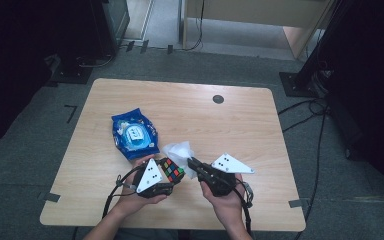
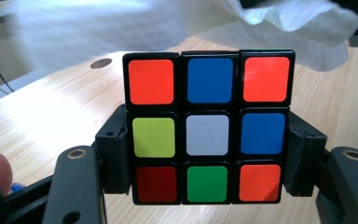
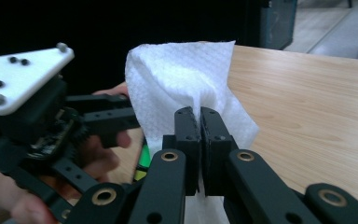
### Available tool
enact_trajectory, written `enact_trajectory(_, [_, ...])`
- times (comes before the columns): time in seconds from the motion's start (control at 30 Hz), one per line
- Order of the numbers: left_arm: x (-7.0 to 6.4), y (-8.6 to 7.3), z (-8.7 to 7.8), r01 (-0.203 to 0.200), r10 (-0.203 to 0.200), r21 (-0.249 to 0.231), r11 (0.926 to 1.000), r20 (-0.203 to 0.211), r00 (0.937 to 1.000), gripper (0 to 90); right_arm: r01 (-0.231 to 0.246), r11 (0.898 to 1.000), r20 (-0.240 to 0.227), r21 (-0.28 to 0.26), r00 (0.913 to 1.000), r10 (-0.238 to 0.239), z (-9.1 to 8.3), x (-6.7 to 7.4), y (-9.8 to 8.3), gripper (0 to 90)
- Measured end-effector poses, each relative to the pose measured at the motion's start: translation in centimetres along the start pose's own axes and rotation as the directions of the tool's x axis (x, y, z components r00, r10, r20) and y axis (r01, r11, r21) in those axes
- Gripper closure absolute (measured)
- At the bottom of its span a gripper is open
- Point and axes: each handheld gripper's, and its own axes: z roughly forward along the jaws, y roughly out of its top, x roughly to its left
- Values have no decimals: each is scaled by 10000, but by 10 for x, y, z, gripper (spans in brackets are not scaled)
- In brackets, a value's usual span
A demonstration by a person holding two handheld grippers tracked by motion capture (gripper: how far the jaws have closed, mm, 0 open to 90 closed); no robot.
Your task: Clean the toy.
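While a person's forearms come in from the near edge, a pale wooden worktop [image 1: 240, 125] with rounded corners spreads across a grey carpeted floor, with a small dark round grommet [image 1: 218, 99] set near its far edge. Left of centre on the wood lies a blue packet [image 1: 134, 134] with a white label on top. Nearer the person, the left tongs [image 1: 166, 176], carried in the left hand [image 1: 130, 197], grip a puzzle cube [image 1: 172, 170] just above the wood, close to the near edge and just in front of the blue packet. From the left gripper view the cube [image 2: 208, 127] faces the camera square on, its two black pads pressed flat against the left and right sides of the middle row; the face has a white centre, with orange, blue, yellow-green, green and red stickers around it. Just to the right, the right tongs [image 1: 192, 163], carried in the right hand [image 1: 227, 207], are clenched on a white tissue [image 1: 179, 151]. In the right gripper view the jaws stand almost touching with the tissue [image 3: 177, 84] pinched between them, its dimpled sheet rising above the tips, right beside the cube.
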Motion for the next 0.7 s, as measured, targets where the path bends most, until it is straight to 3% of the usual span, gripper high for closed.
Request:
enact_trajectory(0.23, [-5,1,2,-249,248,99,9996,157,9996,339,-178,9997,-543,163,9984,186,6,10,-4,885])
enact_trajectory(0.37, [-6,1,2,-258,257,98,9996,182,9995,339,24,9998,-707,218,9975,-9,9,17,-5,884])
enact_trajectory(0.5, [-6,2,-1,-365,367,-90,9993,173,9992,339,137,9998,-399,128,9991,-132,9,13,-7,884])
enact_trajectory(0.7, [-4,4,-4,-309,315,-245,9992,266,9992,340,147,9993,827,345,9964,-175,9,-9,-13,883])
